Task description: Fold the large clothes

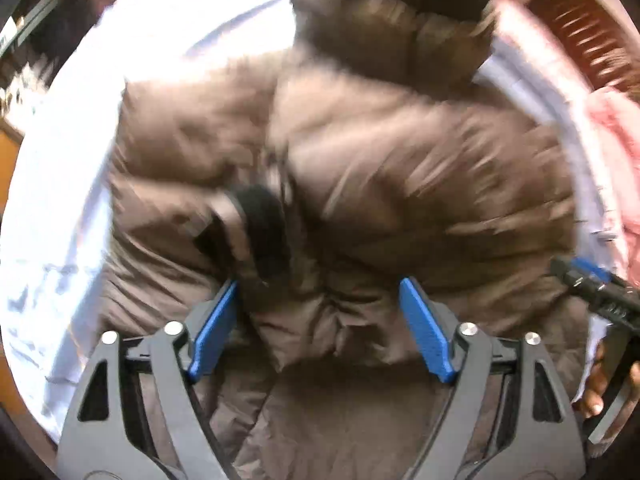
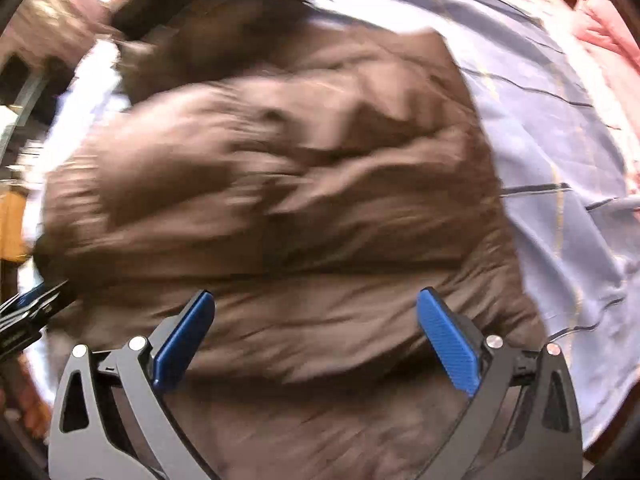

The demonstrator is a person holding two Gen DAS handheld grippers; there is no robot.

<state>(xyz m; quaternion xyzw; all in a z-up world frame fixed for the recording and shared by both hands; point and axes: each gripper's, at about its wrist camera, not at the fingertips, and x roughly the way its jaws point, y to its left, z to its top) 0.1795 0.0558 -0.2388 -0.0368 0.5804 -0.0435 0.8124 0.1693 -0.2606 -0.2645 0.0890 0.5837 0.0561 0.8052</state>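
Note:
A brown puffer jacket (image 1: 360, 160) lies spread on a pale blue bed sheet (image 1: 60, 200), with its dark hood (image 1: 384, 20) at the far end and a black cuff (image 1: 260, 224) near the middle. My left gripper (image 1: 320, 292) is open just above the jacket's near hem. The jacket (image 2: 280, 200) fills the right wrist view. My right gripper (image 2: 316, 300) is open over its near part. The right gripper also shows in the left wrist view (image 1: 592, 284) at the jacket's right edge. The left gripper shows at the left edge of the right wrist view (image 2: 28, 308). Both views are blurred.
The sheet (image 2: 560, 160) has thin dark stripes. Pink fabric (image 1: 616, 128) lies at the bed's right side, also in the right wrist view (image 2: 608, 48). A brown slatted object (image 1: 580, 28) stands at the far right. Wooden furniture (image 1: 8, 160) is at the left.

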